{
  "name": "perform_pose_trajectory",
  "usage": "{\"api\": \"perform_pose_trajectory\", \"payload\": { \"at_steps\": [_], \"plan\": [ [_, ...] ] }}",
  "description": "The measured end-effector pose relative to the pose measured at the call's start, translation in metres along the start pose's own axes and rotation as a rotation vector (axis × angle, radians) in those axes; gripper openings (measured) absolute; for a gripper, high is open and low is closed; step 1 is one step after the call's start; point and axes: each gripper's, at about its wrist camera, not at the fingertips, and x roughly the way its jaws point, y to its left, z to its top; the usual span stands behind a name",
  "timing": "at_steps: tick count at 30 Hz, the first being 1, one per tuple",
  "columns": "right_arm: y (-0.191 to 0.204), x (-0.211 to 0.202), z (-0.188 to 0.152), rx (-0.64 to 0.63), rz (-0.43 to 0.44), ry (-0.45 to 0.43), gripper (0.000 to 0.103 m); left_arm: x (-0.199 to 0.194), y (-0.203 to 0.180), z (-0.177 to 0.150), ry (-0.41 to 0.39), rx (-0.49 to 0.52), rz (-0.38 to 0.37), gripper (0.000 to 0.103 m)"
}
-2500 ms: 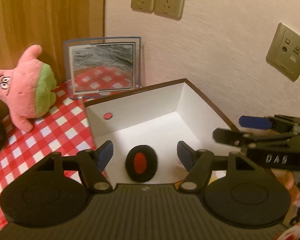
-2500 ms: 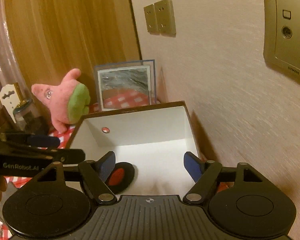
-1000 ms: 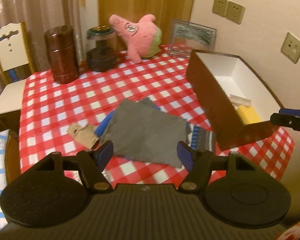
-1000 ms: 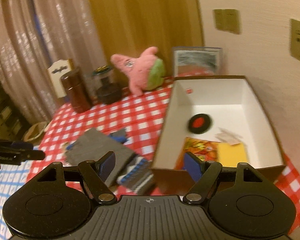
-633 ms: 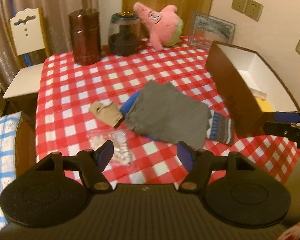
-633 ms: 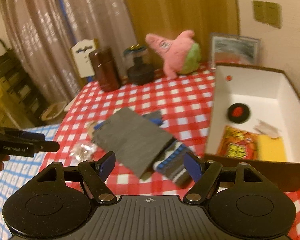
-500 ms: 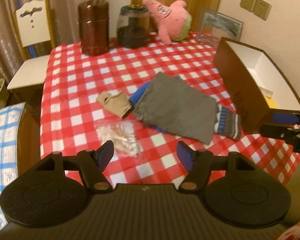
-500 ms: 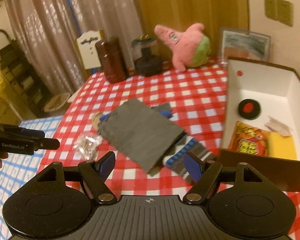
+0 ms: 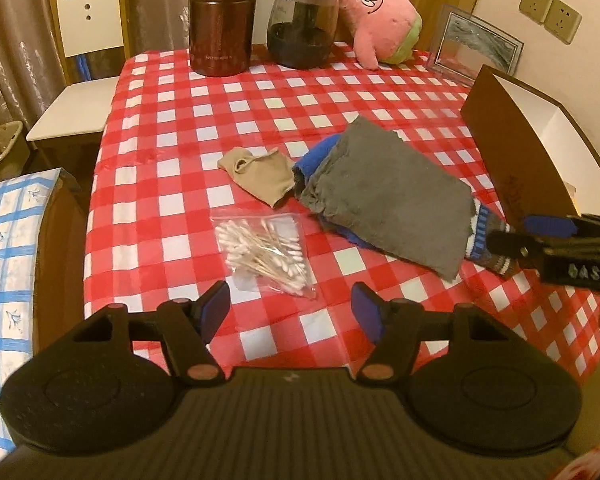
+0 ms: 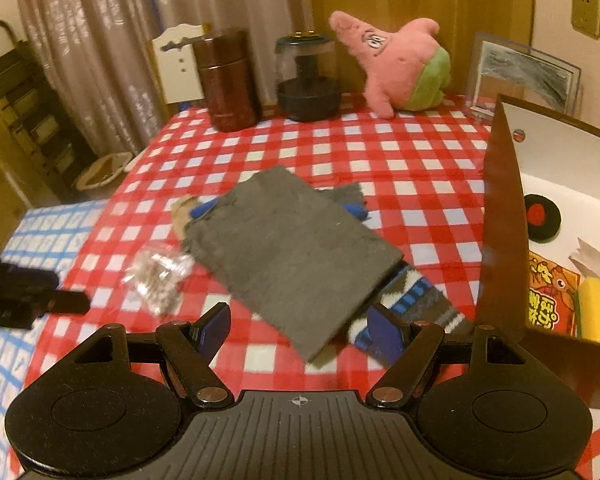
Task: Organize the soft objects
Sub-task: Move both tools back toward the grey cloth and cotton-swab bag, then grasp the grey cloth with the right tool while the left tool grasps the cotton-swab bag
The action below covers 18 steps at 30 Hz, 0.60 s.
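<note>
White "DAS" on right gripper (image 9: 556, 240)

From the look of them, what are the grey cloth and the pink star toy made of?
The flat grey cloth looks like soft matte fabric, perhaps fleece or microfibre: dull fuzzy surface, ragged edge. The pink star-shaped plush toy looks like short-pile plush with stuffing: fuzzy sheen, rounded bulging body. Neither fibre can be confirmed by sight.

Near table edge bare; grey cloth (image 9: 388, 204) and cotton-swab bag (image 9: 266, 250) mid-table; brown box wall (image 9: 512, 160) blocks right; canisters (image 9: 220, 20) far.
</note>
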Motion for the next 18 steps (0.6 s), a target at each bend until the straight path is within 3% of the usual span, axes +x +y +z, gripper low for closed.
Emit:
{"api": "perform_pose_trajectory", "payload": {
  "at_steps": [18],
  "plan": [
    [-0.048, 0.087, 0.025, 0.190, -0.138, -0.030, 0.075, 0.067, 0.005, 0.025, 0.061, -0.022, 0.008, 0.064]
  ]
}}
